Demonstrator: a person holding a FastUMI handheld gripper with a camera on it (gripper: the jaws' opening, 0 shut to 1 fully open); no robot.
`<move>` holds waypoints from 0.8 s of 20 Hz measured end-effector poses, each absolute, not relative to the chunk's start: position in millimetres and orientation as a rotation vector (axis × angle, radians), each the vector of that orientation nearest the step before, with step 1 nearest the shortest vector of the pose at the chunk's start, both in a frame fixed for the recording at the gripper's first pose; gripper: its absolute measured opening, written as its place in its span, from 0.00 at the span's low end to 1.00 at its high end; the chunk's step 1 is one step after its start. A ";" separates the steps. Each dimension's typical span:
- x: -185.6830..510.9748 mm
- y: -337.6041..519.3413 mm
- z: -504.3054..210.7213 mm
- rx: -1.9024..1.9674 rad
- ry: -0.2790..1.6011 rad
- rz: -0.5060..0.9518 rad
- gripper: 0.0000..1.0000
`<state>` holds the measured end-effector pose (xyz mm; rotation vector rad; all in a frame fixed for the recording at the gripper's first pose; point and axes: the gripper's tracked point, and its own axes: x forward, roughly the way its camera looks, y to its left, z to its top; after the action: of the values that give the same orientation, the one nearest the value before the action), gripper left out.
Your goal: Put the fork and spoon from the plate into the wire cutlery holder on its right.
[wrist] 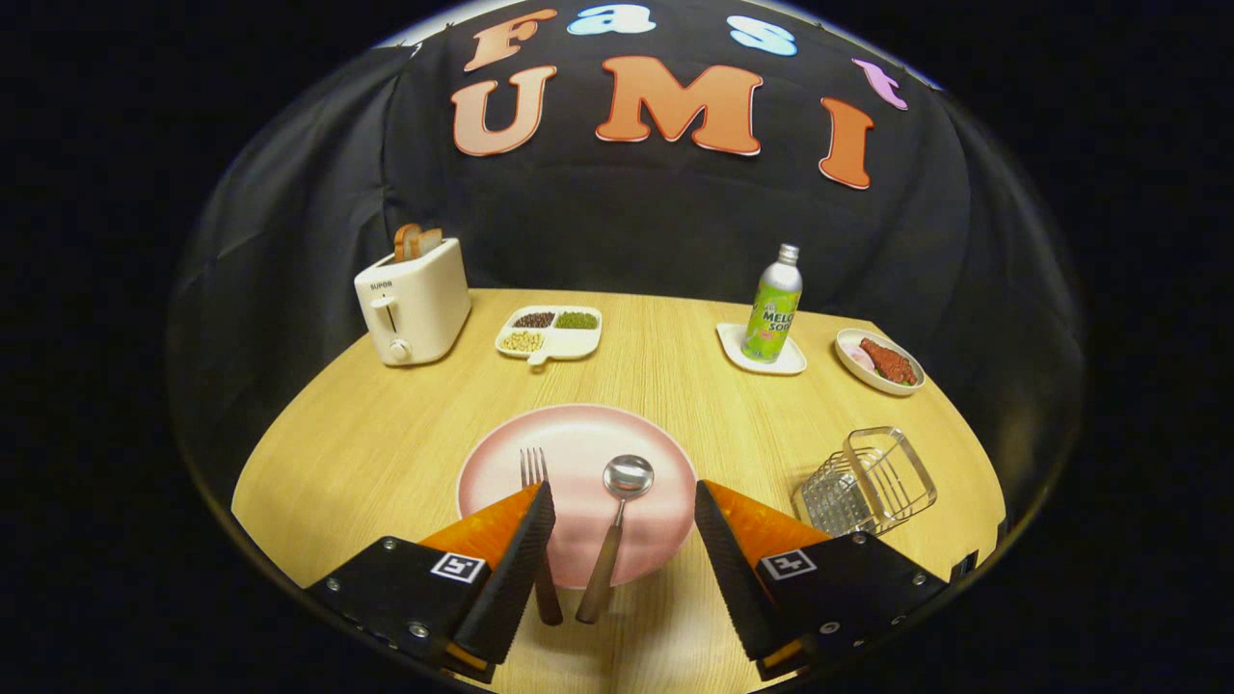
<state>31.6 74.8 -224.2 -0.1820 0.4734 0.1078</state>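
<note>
**Status: no cutlery transferred**

The gripper point(625, 511) is hovering with fingers spread wide, gripping nothing. The fork point(536, 482) and spoon point(622, 496) are lying on the plate point(578, 434) between them; the holder point(872, 482) is standing empty, right of the plate

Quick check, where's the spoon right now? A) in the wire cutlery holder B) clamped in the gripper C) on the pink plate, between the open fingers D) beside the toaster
C: the spoon lies on the pink plate beside the fork, between the fingers of the open gripper, with neither finger touching it; the wire cutlery holder holds no cutlery.
</note>
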 end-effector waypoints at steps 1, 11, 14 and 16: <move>34.4 75.9 -231.5 -0.188 0.488 0.108 0.87; 47.0 73.9 -278.3 -0.248 0.599 0.092 0.57; 48.6 73.8 -288.0 -0.252 0.633 0.090 0.42; 49.4 72.7 -293.1 -0.253 0.652 0.086 0.34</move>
<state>49.4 72.7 -293.1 -0.2533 0.6522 0.0858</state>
